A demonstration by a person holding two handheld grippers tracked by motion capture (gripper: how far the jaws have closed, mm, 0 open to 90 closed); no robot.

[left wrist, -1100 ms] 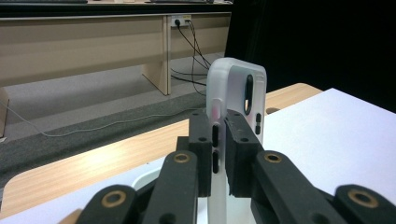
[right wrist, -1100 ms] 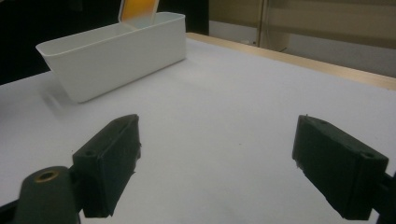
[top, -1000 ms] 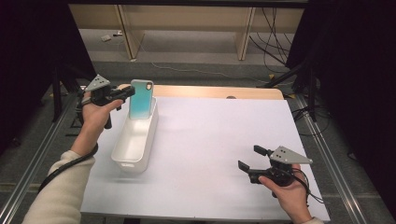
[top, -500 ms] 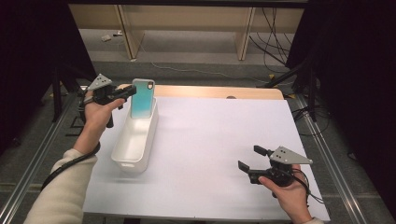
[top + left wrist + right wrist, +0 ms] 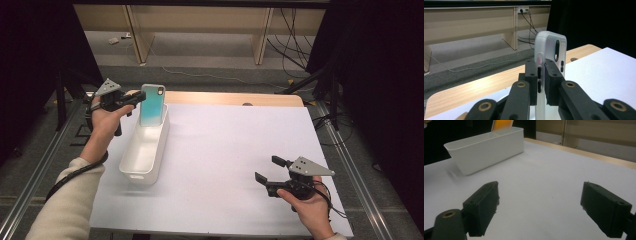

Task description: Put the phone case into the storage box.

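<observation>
The left gripper (image 5: 134,98), jaws clamped on the edge of a phone case (image 5: 152,105), holds it upright over the far end of a white bin (image 5: 145,150) at the tabletop's (image 5: 230,150) left. The right gripper (image 5: 270,170) waits near right, jaws apart. Placement appears under way; lowering and release likely follow.

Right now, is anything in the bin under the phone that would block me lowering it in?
Nothing visible. The left gripper holds the phone upright at the bin's far end, and the bin's inside looks bare in the high view. The right gripper sits well away on the table.
</observation>
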